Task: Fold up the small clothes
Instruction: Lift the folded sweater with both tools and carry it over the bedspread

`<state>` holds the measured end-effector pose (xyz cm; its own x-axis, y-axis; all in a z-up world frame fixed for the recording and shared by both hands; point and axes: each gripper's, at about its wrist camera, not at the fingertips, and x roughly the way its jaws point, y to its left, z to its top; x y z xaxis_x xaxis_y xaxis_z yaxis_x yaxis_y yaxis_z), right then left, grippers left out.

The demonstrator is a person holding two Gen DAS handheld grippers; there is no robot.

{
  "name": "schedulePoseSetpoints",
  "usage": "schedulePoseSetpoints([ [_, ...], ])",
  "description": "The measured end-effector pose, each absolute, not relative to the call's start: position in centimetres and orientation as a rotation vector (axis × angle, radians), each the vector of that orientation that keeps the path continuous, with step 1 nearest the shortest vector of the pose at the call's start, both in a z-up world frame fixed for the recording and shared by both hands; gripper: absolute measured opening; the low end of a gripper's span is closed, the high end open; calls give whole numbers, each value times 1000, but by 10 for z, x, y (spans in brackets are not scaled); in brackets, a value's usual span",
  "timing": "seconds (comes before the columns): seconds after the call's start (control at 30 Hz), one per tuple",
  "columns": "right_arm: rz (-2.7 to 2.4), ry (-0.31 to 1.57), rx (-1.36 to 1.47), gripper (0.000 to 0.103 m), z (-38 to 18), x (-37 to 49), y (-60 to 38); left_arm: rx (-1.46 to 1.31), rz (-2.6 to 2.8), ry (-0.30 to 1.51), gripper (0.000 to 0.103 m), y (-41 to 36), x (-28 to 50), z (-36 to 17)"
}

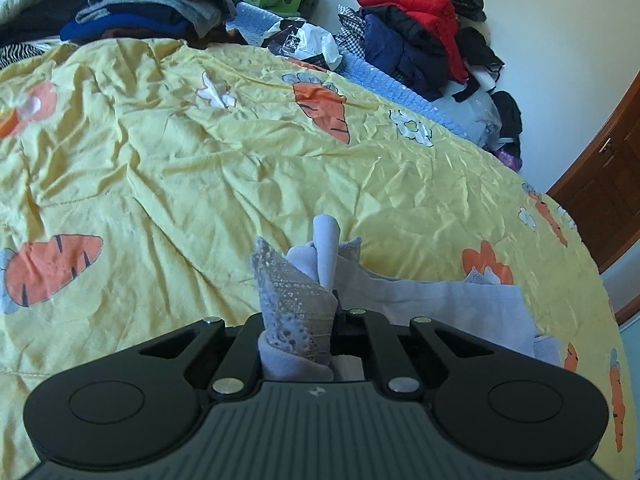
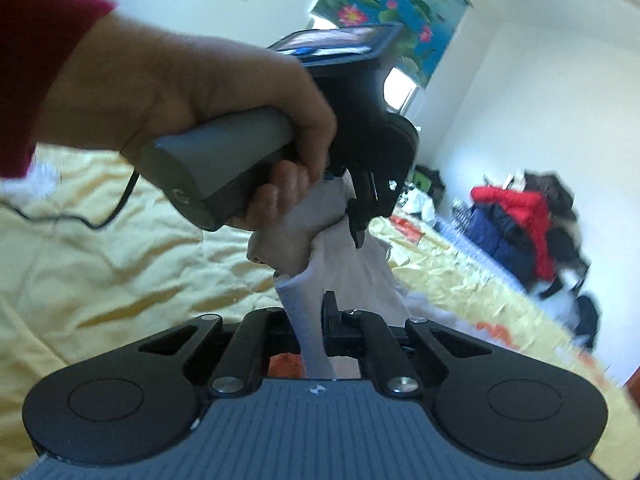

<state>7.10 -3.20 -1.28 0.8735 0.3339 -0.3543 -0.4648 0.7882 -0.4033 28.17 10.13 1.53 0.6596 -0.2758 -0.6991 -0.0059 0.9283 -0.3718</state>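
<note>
We see left gripper [image 1: 334, 300] jaws clamped on garment [image 1: 296, 300]; right gripper [image 2: 310, 312] jaws pinch same garment above bed [image 1: 160, 160].

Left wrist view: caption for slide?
Left gripper clamps a lilac lace-trimmed garment above the carrot-print yellow bedspread.

A bed fills most of the left wrist view, covered by a wrinkled yellow quilt [image 1: 248, 168] printed with orange carrots. At upper right, a heap of red and navy jackets [image 1: 420, 36] sits against the pale wall [image 1: 560, 40]. A brown wooden door [image 1: 608, 184] stands at the right edge. In the right wrist view, upper centre, a lotus-print roller blind [image 2: 392, 4] hangs over a bright window [image 2: 400, 88].
</note>
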Motion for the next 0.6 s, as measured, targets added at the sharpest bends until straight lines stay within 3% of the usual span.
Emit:
schedulePoseSetpoints([
  [0.6, 391, 319, -154, 8, 9, 81, -120, -158, -85, 784, 7, 27, 273, 56],
])
